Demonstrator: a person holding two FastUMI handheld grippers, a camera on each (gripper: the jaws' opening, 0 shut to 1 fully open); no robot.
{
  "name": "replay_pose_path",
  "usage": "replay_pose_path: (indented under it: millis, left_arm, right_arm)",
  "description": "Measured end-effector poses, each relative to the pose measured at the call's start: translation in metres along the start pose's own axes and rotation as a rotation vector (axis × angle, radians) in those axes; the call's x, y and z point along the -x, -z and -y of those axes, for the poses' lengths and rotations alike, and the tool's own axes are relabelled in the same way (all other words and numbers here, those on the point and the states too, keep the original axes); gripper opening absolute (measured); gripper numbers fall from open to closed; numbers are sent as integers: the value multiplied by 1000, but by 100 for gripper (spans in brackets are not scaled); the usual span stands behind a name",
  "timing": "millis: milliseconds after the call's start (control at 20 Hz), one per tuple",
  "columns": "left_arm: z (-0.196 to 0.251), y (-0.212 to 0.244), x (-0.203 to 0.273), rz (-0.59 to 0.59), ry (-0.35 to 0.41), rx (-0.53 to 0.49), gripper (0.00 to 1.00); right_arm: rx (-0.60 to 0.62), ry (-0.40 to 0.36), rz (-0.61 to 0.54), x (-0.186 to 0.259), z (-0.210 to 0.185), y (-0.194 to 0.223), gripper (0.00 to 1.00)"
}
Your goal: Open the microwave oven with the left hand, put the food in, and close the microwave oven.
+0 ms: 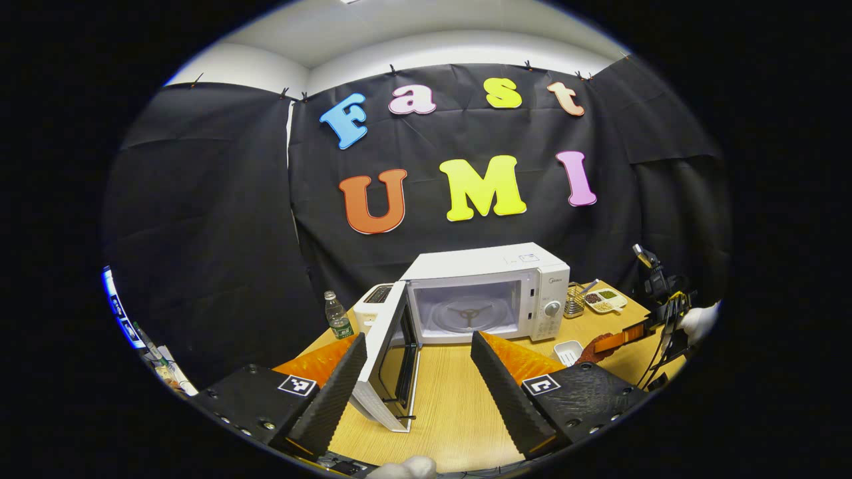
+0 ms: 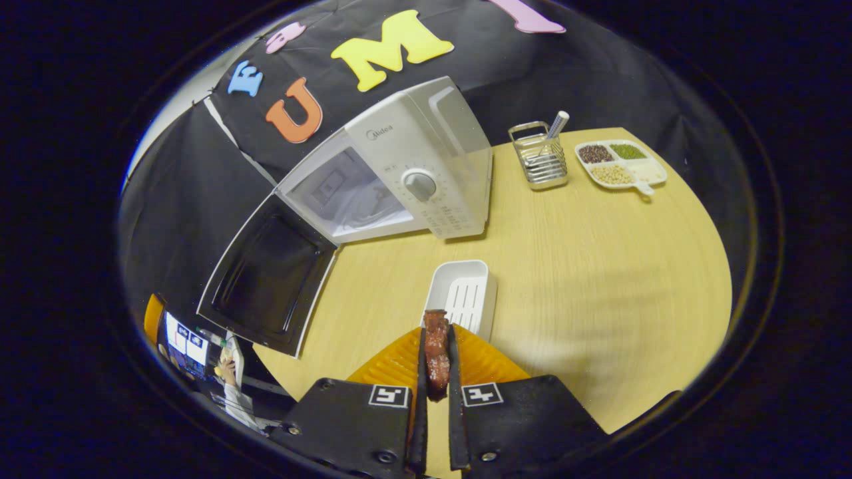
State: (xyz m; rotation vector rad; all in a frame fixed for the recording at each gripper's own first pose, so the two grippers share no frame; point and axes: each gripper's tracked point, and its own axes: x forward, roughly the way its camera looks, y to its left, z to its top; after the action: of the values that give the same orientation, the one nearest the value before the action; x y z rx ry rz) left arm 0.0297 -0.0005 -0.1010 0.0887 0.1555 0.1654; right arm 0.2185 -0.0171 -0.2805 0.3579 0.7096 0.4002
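The white microwave point(image 1: 489, 293) stands on the wooden table with its door point(image 1: 389, 359) swung wide open and its cavity with the turntable ring bare. My left gripper point(image 1: 419, 359) is open; the door's edge stands between its fingers without being pressed. In the right gripper view my right gripper point(image 2: 436, 339) is shut on a dark red-brown piece of food point(image 2: 436, 352), held above the table near a small white ribbed dish point(image 2: 462, 293). The microwave point(image 2: 399, 173) and its open door point(image 2: 266, 279) lie ahead to the left. In the left gripper view the right gripper point(image 1: 619, 340) with the food shows at the right.
A wire cutlery holder point(image 2: 540, 156) and a divided plate of beans and grains point(image 2: 619, 165) sit at the table's far right. A water bottle point(image 1: 338, 316) and a white toaster point(image 1: 374, 305) stand left of the microwave. A gloved hand point(image 1: 699, 319) holds the right gripper.
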Motion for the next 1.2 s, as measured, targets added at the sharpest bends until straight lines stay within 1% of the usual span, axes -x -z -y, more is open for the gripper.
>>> replay_pose_path:
  millis: [50, 300, 500, 600, 750, 900, 1000, 1100, 1200]
  left_arm:
    - [-4, 0, 1, 2, 4, -2, 96]
    - [-20, 0, 8, 3, 32, -1, 96]
    - [-41, 2, 15, -2, 47, 0, 96]
    - [-52, 3, 17, -4, 55, 7, 96]
    - [-67, 9, 18, -13, 68, 11, 96]
    - [-79, 12, 16, -13, 78, -15, 96]
    - [-87, 18, 14, -17, 86, -32, 96]
    - [-96, 19, 13, -18, 84, -39, 96]
    - [-102, 24, 11, -28, 90, -22, 96]
  right_arm:
    - [0, -8, 18, 5, -11, -8, 16]
    - [-35, -40, 141, 20, -71, -43, 16]
    - [-134, -78, 231, 4, -119, -57, 16]
    - [-184, -84, 284, -16, -136, -60, 16]
    - [-282, -67, 365, -52, -154, -64, 15]
    - [-400, -66, 434, -98, -168, -73, 16]
    - [-461, -50, 482, -129, -172, -85, 15]
    - [-475, -14, 520, -160, -172, -98, 16]
    - [-471, 17, 555, -190, -172, -112, 16]
